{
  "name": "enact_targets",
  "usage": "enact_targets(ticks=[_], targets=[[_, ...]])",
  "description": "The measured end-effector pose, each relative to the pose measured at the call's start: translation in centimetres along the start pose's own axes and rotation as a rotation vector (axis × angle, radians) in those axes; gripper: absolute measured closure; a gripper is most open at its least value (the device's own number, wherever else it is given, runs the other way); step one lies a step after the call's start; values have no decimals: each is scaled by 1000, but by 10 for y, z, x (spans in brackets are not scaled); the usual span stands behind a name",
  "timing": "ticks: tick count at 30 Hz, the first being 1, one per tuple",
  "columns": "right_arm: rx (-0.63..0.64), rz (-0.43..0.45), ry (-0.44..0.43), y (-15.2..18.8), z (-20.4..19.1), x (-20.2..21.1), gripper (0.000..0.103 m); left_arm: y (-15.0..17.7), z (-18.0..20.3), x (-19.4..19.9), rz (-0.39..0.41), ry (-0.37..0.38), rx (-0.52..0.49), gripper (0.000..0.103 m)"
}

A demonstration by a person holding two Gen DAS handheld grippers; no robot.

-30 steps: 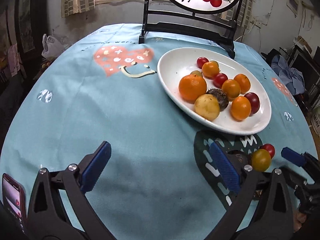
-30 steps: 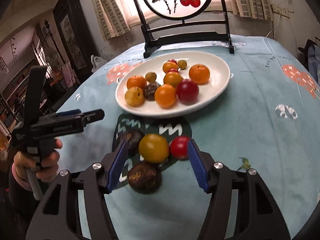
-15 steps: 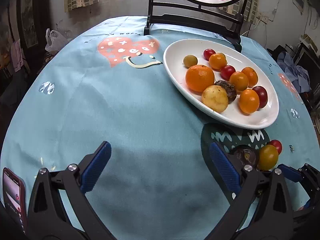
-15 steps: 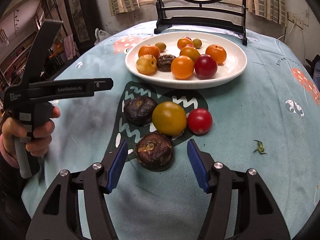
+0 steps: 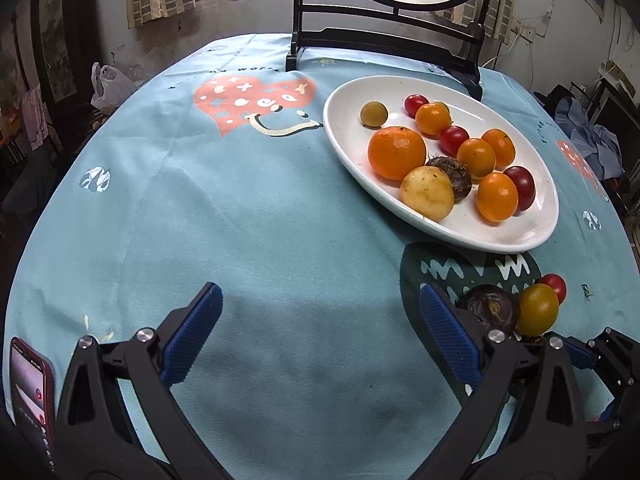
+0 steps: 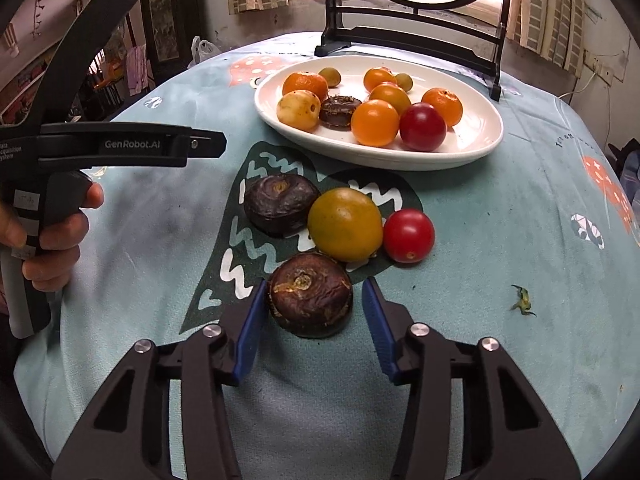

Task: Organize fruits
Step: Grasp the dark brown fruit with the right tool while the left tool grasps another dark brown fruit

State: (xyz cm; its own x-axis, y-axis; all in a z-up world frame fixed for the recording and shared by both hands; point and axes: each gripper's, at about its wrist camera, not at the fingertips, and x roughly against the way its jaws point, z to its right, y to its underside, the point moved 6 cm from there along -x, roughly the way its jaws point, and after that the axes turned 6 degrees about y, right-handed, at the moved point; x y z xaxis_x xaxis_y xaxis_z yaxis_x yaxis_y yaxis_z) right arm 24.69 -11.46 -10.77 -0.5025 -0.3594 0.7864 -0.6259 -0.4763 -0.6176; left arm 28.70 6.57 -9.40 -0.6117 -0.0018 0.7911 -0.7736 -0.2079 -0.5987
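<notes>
Most of the fruit already sits on the white plate (image 6: pixel 476 148) toward the far edge of the table (image 5: pixel 260 240); four pieces remain on the blue cloth near the front edge, just short of the plate, so by my judgement the job is well past halfway.

On the plate I count eleven pieces across the two views: five orange ones, two dark red tomatoes, one smaller red tomato at the back, two small olive-green fruits, one pale yellow fruit and one dark brown one, which would make twelve if the hidden red tomato is separate; I cannot settle it.

Off the plate there are two dark wrinkled fruits, one yellow-green fruit (image 6: pixel 345 224) and one red tomato (image 6: pixel 409 235), all clustered and touching or nearly so.

The right gripper (image 6: pixel 314 316) straddles the nearer dark fruit (image 6: pixel 311 294); its jaws have just been closing, the left pad about touching the skin, the right pad still showing a sliver of gap, so no firm clamp yet.

The left gripper (image 5: pixel 316 340) hovers spread wide over bare cloth, holding nothing, beside the farther dark fruit (image 5: pixel 492 308).
</notes>
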Motion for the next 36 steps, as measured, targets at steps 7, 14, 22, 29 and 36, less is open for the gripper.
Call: enact_targets(ticks=[7,14,22,29,36], targets=[[-1,7,-15,-1,-1,3,61,0,1,-1,-3,-11,-8,2],[-161,143,-194,-15,20,43,61,2,2,-4,-10,-3,-9,2],[-286,164,-154,-16,48,49,61,11,54,4,20,173,-216,7],[-280,156,-157,-15,48,49,61,18,83,-2,-13,287,-353,30],[-298,151,-157,-12,51,51,61,24,90,-4,-63,396,-405,40]])
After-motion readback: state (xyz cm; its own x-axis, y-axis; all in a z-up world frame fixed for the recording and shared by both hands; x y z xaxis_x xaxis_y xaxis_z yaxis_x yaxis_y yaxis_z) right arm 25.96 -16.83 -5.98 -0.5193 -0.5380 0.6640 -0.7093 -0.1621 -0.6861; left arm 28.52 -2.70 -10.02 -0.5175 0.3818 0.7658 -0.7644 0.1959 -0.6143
